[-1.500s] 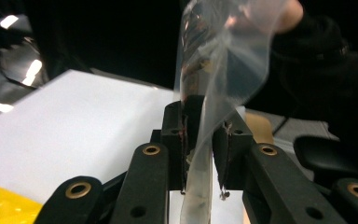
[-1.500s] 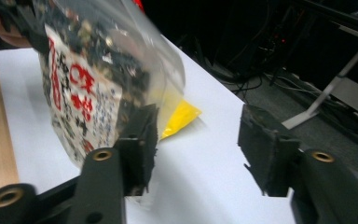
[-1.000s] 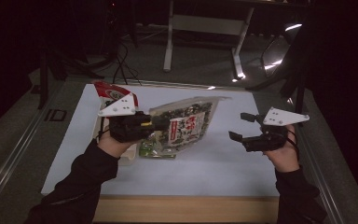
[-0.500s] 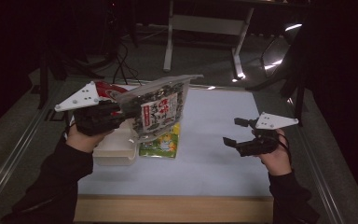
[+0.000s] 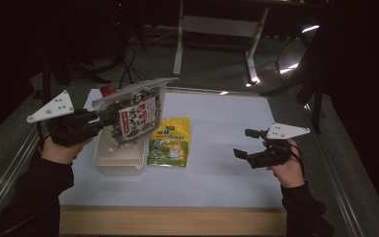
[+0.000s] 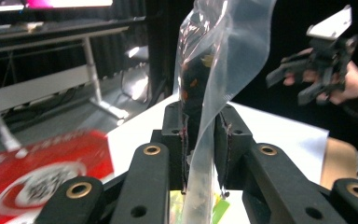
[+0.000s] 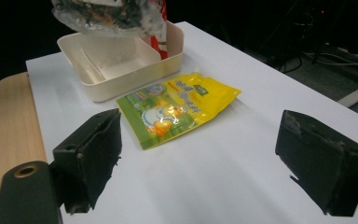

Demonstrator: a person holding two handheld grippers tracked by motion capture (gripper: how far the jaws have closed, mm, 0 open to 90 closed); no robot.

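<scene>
A: Where's the packing at?

B: Partway, I'd judge. The left gripper (image 5: 109, 116) has its jaws pinched on the edge of the clear bag (image 5: 137, 114), the one with dark snacks and a red-and-white label. In the left gripper view the film runs straight up between the two pads (image 6: 175, 135), squeezed flat.

A: And the bag itself?

B: Off the table, tilted, hanging over the back part of the tub (image 5: 120, 159). It isn't inside, and I see nothing else in the tub: in the right gripper view its floor (image 7: 116, 63) looks bare.

A: What else is out?

B: A yellow pouch (image 5: 170, 142) lies flat on the table (image 5: 227, 123), just beside the tub at its 3 o'clock. A red packet (image 5: 107, 91) peeks out at the tub's 11 o'clock, mostly hidden behind the bag.

A: The right gripper?

B: The right gripper (image 5: 246, 143) hovers well apart, at about 3 o'clock from the pouch, jaws spread wide with nothing between them.

A: So what's left?

B: Lowering the bag into the tub and letting go. Probably the pouch and the red packet after that, though that's my guess from the layout.
</scene>
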